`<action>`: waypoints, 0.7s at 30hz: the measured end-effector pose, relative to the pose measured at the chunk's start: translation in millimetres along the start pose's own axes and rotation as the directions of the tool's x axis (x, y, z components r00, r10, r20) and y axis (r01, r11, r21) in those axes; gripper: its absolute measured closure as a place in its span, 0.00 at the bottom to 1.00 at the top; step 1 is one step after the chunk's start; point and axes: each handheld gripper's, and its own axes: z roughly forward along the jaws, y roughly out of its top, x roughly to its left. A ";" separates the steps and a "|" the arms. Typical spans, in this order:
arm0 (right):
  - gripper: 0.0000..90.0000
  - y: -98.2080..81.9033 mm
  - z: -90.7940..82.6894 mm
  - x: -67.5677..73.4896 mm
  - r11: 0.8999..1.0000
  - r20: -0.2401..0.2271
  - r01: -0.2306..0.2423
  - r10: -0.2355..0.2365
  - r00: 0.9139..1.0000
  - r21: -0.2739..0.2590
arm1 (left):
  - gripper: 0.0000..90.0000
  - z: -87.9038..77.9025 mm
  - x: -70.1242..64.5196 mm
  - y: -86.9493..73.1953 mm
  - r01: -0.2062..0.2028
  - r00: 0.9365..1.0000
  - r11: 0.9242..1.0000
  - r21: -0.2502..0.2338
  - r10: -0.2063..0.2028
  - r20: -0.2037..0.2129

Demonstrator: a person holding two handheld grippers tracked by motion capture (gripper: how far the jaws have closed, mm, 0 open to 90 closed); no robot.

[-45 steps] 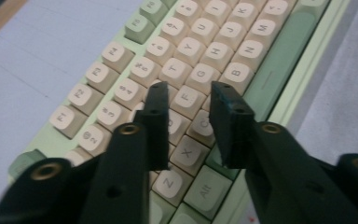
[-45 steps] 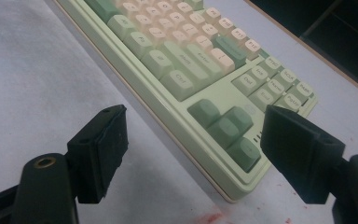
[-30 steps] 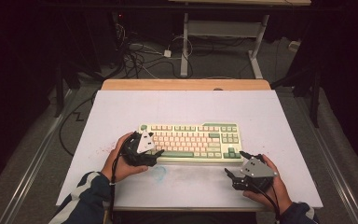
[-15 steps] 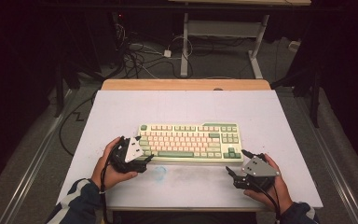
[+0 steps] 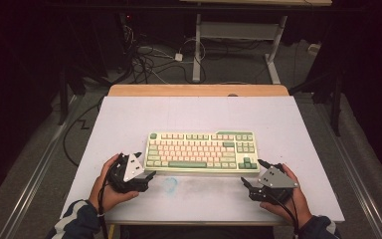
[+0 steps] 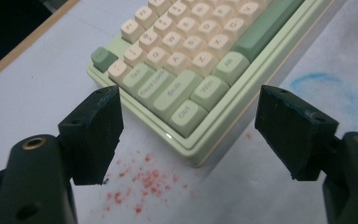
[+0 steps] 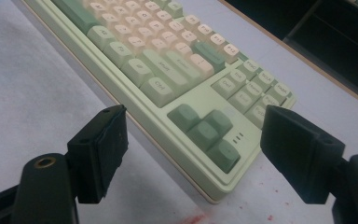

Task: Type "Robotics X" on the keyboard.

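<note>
Keyboard: a pale green keyboard with cream and green keys lies flat near the middle of the white table, its long side across the person's view.
Left gripper: the left gripper sits just off the keyboard's near left corner, low over the table; its jaws have just been opening and now stand wide apart with nothing clamped between them.
Left gripper view: the keyboard's corner with the Ctrl key lies ahead between the two jaws, untouched by either; red specks dot the table below it, and a blue smear marks the surface to the right.
Right gripper: the right gripper rests near the keyboard's near right corner, jaws spread, gripping nothing.
Right gripper view: the arrow keys lie between the jaws, apart from both.
Hands: each hand wraps its gripper from behind, near the table's front edge.
</note>
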 end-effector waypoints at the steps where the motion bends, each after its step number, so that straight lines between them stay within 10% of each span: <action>1: 0.26 0.0 0.1 -0.1 1.000 -0.001 0.001 -0.001 1.000 0.001 | 0.25 -1.0 0.8 -1.3 -0.002 1.000 1.000 0.012 0.002 -0.001; 14: 0.27 -0.2 3.0 1.7 1.000 -0.013 0.013 -0.013 1.000 0.013 | 0.93 13.2 8.2 19.2 0.137 0.988 0.989 0.058 -0.140 0.058; 21: 0.27 -1.0 4.7 2.3 1.000 -0.018 0.018 -0.017 1.000 0.021 | 0.97 39.0 -2.7 29.9 0.119 0.987 0.986 0.114 -0.130 0.096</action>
